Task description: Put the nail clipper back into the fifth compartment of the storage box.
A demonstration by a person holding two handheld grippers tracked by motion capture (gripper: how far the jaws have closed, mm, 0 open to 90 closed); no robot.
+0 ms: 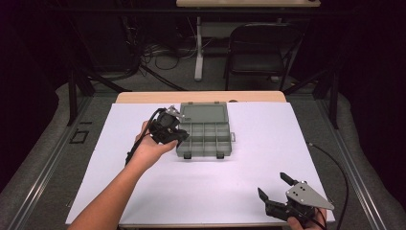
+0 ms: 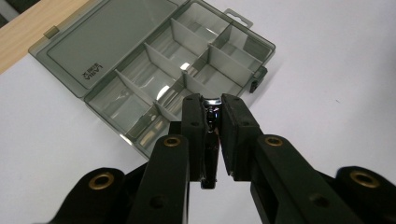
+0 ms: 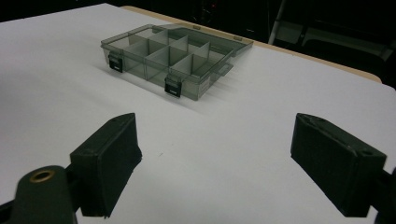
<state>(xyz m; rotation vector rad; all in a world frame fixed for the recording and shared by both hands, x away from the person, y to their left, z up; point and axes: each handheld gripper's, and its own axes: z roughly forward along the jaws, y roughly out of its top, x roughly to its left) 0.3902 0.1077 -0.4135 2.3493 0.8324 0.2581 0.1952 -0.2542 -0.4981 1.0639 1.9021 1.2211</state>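
Observation:
A grey see-through organizer box (image 1: 203, 113) lies open at the middle back of the white sheet, its lid folded flat behind its compartments. My left gripper (image 1: 180, 137) hovers at the box's near left corner, shut on a small shiny metal clipper (image 2: 210, 149) that stands upright between the pads. In the left gripper view the box (image 2: 107, 42) lies just beyond the jaws, and the compartments look empty. My right gripper (image 1: 273, 186) rests near the front right edge of the table. It is open, with nothing between its fingers, and points toward the box (image 3: 140, 70).
A white sheet (image 1: 239, 167) covers the table, and a strip of wooden tabletop (image 1: 201, 97) shows along the far edge. A black chair (image 1: 258, 52) and a table leg stand beyond it. A black cable (image 1: 335, 167) runs off the right side.

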